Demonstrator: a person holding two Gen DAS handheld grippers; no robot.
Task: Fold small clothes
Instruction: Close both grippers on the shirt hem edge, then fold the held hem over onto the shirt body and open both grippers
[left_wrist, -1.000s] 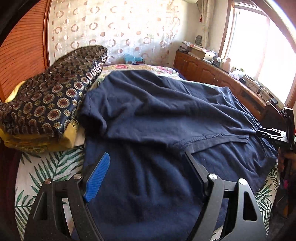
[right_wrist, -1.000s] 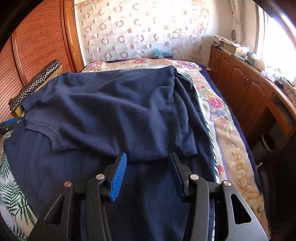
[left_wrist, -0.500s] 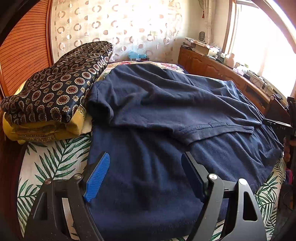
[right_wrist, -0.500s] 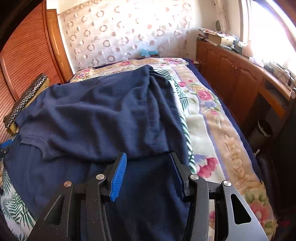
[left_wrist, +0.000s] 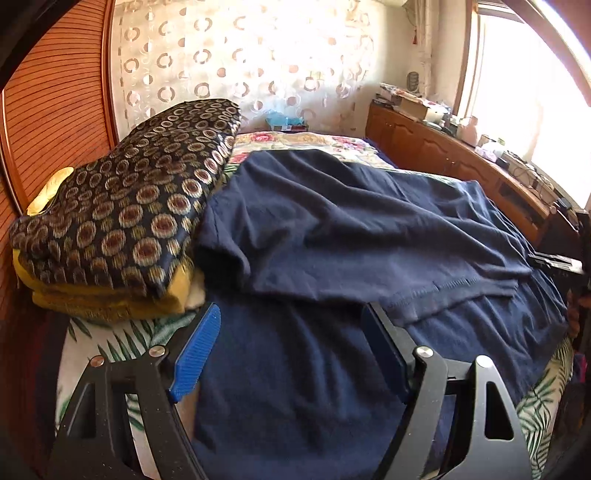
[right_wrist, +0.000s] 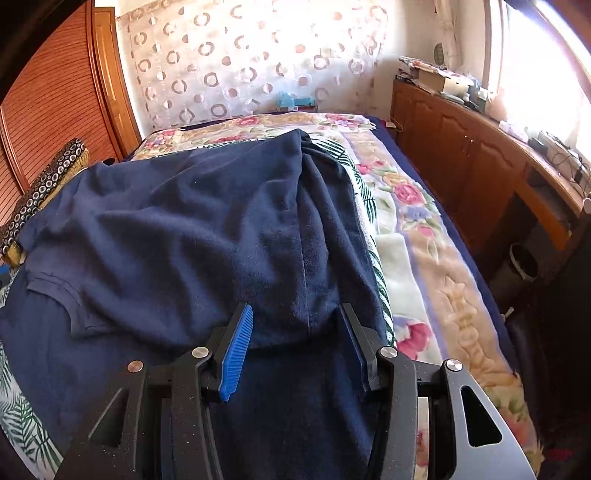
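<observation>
On bed (right_wrist: 424, 266): navy shirt (left_wrist: 332, 240) half folded. Left tool (left_wrist: 291, 347) wide, right tool (right_wrist: 295, 339) wide, both empty. Pinch near hem toward 6 o'clock, lift evenly.

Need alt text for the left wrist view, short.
A navy shirt lies spread on a bed, its far half folded toward the camera. The open left gripper hovers over its near edge, holding nothing. A patterned cushion sits left on yellow bedding.
</observation>
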